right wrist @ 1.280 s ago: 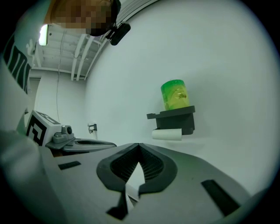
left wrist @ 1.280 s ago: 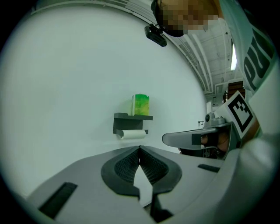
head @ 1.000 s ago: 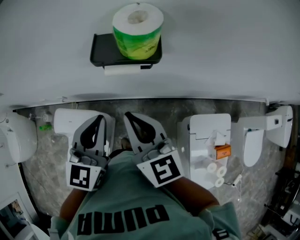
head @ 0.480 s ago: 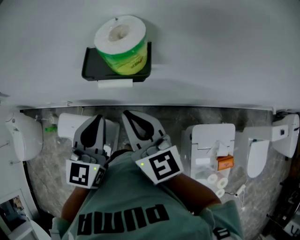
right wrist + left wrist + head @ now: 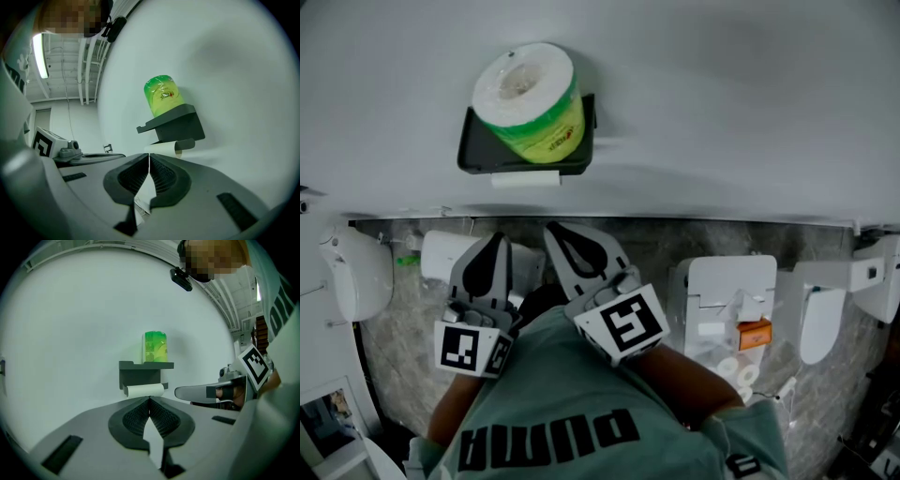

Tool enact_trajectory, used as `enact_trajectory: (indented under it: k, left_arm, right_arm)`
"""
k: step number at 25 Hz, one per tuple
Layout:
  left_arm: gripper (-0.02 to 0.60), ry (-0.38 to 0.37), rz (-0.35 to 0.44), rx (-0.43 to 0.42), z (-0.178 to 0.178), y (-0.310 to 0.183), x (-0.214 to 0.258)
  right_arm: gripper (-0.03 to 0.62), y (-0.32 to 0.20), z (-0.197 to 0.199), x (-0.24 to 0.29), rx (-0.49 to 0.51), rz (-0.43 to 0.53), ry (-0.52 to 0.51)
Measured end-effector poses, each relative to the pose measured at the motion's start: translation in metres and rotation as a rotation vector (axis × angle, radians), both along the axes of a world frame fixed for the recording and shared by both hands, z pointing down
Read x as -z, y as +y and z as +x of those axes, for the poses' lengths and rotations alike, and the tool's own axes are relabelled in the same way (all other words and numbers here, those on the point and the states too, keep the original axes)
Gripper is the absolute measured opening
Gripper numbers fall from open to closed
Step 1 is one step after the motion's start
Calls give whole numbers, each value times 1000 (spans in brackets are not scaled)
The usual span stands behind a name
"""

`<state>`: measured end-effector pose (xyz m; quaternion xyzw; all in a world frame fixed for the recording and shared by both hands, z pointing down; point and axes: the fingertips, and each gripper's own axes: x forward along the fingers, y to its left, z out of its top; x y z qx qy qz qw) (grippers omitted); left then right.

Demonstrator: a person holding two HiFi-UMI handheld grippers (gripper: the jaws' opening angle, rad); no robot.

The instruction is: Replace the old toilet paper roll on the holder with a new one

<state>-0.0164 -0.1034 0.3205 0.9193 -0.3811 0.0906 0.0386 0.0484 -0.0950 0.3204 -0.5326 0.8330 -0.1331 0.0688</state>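
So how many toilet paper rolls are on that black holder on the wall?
2. A fat white roll in green plastic wrap stands on top of the black wall holder; a thin white roll hangs just underneath its shelf. None looks hidden.

The new toilet paper roll (image 5: pixel 525 98) is wearing a glossy, crinkled green plastic wrap, its white paper end looking soft and matt. The holder (image 5: pixel 472 155) is showing a dark, smooth, matt finish, whether plastic or painted metal I cannot tell. The old toilet paper roll (image 5: pixel 525 178) is looking like thin pale paper. The wall (image 5: pixel 750 94) is appearing smooth, matt white. The left gripper (image 5: pixel 495 240) and right gripper (image 5: pixel 555 230) are showing matt grey plastic shells, their fingers (image 5: pixel 166 417) carrying black ribbed pads. The floor (image 5: pixel 675 239) is looking like mottled grey stone, and the shirt (image 5: pixel 553 394) like soft cloth.
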Motion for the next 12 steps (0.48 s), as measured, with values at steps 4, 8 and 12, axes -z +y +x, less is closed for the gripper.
enact_trajectory:
  k: [4,8,12]
  left_arm:
    - [5,-6,-6,-13,-1,-9,-2]
    - [5,-11,-9,-38,-4,-19,-4]
    - [5,2,14,-72,-1,-27,-1]
  right_arm:
    - [5,-8,-5,-5,8,-23,-4]
    - [5,-14,-11,-7,-5,-37,-36]
    - [6,-22,-11,-21,-10,-76,-115]
